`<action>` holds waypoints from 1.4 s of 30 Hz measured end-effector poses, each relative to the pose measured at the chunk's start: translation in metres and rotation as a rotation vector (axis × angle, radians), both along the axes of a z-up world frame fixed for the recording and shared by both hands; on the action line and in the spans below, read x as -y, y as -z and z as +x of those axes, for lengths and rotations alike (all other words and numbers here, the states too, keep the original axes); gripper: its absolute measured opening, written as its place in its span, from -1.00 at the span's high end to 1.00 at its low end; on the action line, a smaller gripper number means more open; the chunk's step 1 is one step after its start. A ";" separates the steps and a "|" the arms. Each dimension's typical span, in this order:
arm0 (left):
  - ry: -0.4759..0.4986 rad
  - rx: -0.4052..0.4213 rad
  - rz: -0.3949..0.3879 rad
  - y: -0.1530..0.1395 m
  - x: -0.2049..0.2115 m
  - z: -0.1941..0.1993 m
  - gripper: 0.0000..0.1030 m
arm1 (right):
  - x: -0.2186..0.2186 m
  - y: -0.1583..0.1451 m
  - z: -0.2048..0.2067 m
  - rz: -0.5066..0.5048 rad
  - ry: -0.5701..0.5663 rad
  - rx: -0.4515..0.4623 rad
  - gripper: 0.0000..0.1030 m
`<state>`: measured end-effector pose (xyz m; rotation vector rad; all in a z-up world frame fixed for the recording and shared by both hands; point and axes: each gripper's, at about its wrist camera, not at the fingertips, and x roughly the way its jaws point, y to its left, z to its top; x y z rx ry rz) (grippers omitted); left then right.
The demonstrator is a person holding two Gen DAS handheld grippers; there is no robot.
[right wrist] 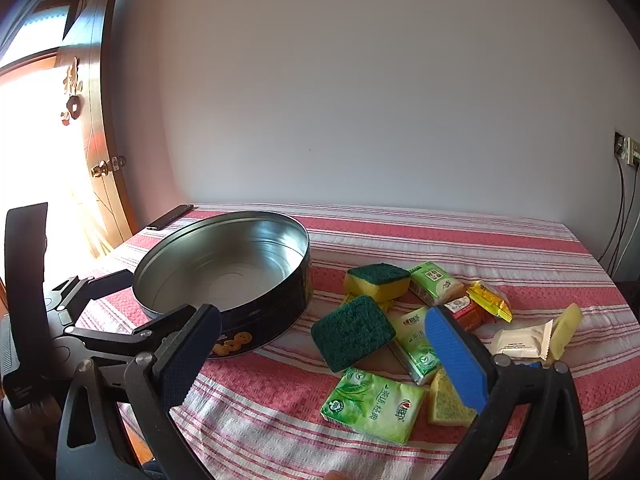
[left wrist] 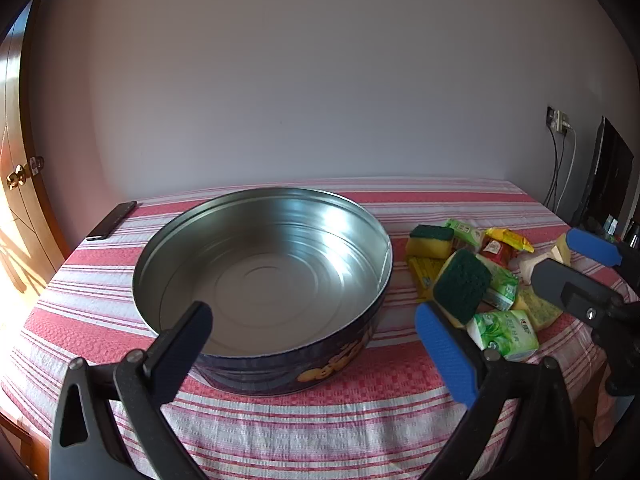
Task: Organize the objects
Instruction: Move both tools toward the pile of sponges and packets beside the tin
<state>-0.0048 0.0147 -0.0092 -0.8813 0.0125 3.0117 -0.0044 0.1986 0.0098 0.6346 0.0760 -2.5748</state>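
Both claws spread wide, holding nothing: left claw (left wrist: 312,344) over tin (left wrist: 260,272) near table's (right wrist: 440,236) left edge; right claw (right wrist: 332,356) above sponges (right wrist: 352,332) and packets (right wrist: 372,404) heaped toward right edge.

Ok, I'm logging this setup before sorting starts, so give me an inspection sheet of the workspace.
Surface: striped tablecloth, flat.
Job's things: round tin empty, upright; beside it a pile of sponges, tissue packs and snack packets.
Clutter: dark phone at the far corner.
Grippers: left tool and right tool open, holding nothing.
Cables: wires hanging from a wall socket.
Surroundings: plain wall, wooden door.
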 end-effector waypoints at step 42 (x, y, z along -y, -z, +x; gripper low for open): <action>0.237 0.142 0.001 0.047 -0.129 -0.024 -1.00 | -0.119 0.055 -0.016 -0.056 0.264 0.091 -0.99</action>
